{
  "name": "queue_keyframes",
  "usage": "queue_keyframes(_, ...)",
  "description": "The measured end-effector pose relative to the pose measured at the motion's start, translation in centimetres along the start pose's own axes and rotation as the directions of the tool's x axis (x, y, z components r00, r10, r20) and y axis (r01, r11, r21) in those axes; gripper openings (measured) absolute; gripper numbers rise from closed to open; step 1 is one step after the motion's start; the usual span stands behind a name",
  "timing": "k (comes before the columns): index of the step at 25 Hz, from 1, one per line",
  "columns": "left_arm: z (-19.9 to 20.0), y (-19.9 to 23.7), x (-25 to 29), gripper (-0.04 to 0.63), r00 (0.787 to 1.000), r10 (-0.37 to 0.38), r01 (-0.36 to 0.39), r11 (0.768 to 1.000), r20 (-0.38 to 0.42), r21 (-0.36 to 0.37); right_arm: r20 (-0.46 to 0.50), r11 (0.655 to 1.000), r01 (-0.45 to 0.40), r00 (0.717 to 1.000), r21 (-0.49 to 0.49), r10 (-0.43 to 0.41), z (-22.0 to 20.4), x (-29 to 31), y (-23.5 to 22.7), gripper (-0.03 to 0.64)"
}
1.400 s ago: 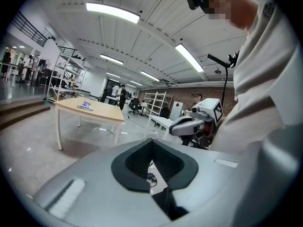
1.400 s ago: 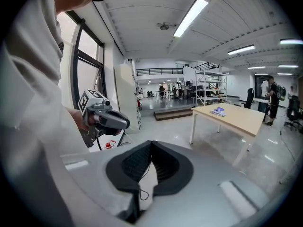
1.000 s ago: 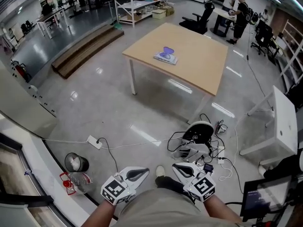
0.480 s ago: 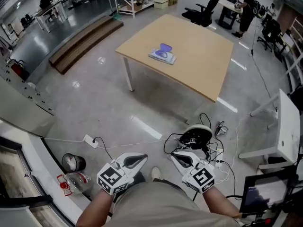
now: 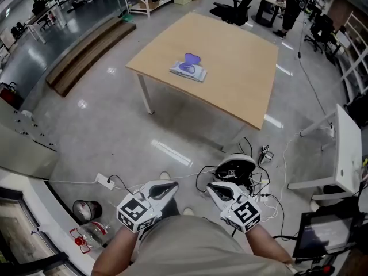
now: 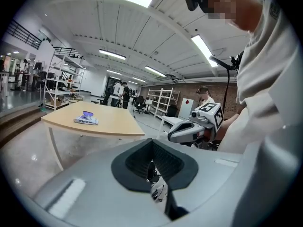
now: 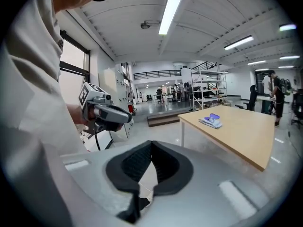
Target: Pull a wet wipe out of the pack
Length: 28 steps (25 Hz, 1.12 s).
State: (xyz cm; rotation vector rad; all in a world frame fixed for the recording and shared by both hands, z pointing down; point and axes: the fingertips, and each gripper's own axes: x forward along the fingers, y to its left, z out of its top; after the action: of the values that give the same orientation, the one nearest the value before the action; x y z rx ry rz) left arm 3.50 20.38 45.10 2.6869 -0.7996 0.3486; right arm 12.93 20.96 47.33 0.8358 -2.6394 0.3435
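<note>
The wet wipe pack (image 5: 187, 68), white with a purple lid, lies on the far wooden table (image 5: 241, 79). It also shows small in the left gripper view (image 6: 86, 119) and the right gripper view (image 7: 210, 120). Both grippers are held close to the person's body, far short of the table. My left gripper (image 5: 167, 187) is shut and holds nothing, its jaws meeting at the tip (image 6: 152, 144). My right gripper (image 5: 214, 188) also looks shut and empty (image 7: 151, 145). Each gripper shows in the other's view: the right one (image 6: 191, 128) and the left one (image 7: 110, 112).
Tangled cables and a round white device (image 5: 238, 167) lie on the floor just ahead. A power strip (image 5: 103, 181) and a bin (image 5: 87, 210) are at the left. A white desk (image 5: 347, 154) stands at the right, wooden steps (image 5: 80, 53) at the far left.
The person has walked forward: the table and pack sit nearer and further left in the head view, the floor cables closer. Both grippers stay shut, carried along at the body.
</note>
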Motion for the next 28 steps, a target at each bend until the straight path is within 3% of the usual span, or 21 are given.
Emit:
queue_keyframes(12, 6.8, 17.3, 0.8, 0.005, 0.994, -0.112, 0.112, 0.992, 0.005, 0.058, 0.005, 0.996, 0.092, 0.996, -0.008, -0.092, 10.3, 14.5, -7.7, 0.002)
queue_keyframes(28, 8.7, 33.2, 0.0, 0.005, 0.998, -0.043, 0.042, 0.999, 0.039, 0.022, -0.046, 0.997, 0.027, 0.998, -0.077, -0.03, 16.2, 28.9, -11.6, 0.002)
